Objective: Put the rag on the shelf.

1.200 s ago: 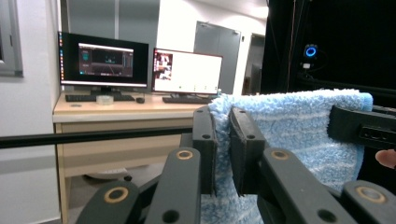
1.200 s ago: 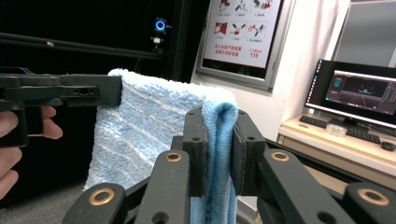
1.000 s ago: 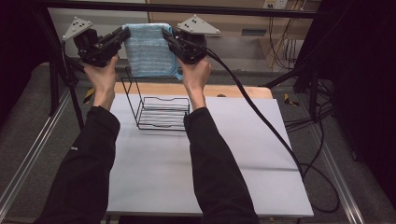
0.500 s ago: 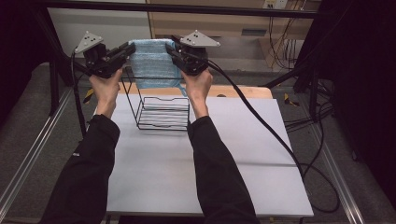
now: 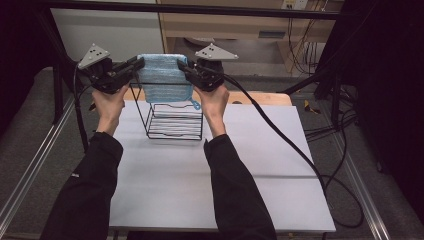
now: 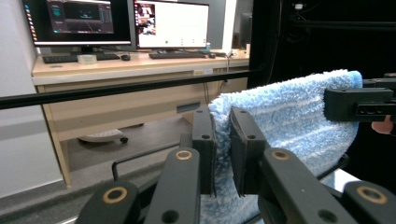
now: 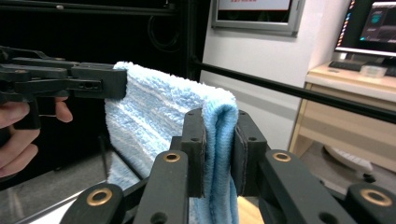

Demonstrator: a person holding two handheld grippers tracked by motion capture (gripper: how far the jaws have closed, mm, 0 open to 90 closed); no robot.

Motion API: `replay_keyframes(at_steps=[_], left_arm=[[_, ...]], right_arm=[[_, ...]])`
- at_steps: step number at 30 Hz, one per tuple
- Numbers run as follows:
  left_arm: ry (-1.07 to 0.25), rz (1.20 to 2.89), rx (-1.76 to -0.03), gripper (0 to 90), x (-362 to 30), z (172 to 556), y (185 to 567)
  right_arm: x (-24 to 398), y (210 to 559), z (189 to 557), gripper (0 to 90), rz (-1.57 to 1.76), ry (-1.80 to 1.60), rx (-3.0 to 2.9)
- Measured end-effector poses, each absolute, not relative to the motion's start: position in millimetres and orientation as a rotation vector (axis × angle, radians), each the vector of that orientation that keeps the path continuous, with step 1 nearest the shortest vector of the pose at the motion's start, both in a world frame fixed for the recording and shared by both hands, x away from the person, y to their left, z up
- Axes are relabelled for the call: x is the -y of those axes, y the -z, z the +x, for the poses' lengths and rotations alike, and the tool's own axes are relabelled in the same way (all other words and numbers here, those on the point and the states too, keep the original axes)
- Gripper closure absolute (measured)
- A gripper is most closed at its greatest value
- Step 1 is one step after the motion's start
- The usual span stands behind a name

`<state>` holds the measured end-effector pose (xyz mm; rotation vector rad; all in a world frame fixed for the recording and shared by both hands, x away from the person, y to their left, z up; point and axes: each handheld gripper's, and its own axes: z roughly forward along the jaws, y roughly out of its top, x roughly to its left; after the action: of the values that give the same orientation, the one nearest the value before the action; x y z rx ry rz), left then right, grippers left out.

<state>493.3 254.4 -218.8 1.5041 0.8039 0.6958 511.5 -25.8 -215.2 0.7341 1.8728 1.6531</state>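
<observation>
We are looking down on a white surface (image 5: 220, 185) from above a person's side of it. At the left, the left tongs (image 5: 134, 65) are gripping the left upper corner of a light blue towel (image 5: 162, 80), the jaws pinching the folded fabric between them. In the left gripper view, the towel's edge is sitting squeezed between the two black jaws of the left tongs (image 6: 222, 149).

In the middle, the towel is hanging stretched between the two tongs, raised above a black wire rack (image 5: 175, 122) that is standing on the far part of the surface. The towel's lower edge is reaching down to the rack's top; we cannot tell whether it is touching.

At the right, the right tongs (image 5: 184, 67) are gripping the towel's right upper corner. In the right gripper view, the jaws of the right tongs (image 7: 219, 156) are clamping the doubled fabric, and the left hand (image 7: 18, 135) is showing beyond the towel.
</observation>
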Motion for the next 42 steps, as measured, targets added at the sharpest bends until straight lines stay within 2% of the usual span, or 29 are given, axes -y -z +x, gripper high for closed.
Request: replay_keyframes(at_steps=[11, 29, 34, 42], left_arm=[[-0.654, 1.547, -0.785, 81.2, -257.6, 475.0, 221.7], [-0.681, 1.555, -0.809, 80.7, -251.8, 474.2, 233.7], [-0.648, 1.574, -0.796, 79.1, -258.1, 466.5, 237.5], [-0.651, 1.571, -0.811, 74.3, -267.2, 457.8, 214.8]], right_arm=[[32.0, 220.4, 495.3, 75.8, 0.705, -1.663, -1.950], [31.8, 228.6, 498.5, 75.7, 0.662, -1.607, -1.953], [31.1, 229.8, 492.0, 75.7, 0.608, -1.566, -1.975], [31.4, 230.1, 490.0, 75.6, 0.590, -1.547, -1.980]])
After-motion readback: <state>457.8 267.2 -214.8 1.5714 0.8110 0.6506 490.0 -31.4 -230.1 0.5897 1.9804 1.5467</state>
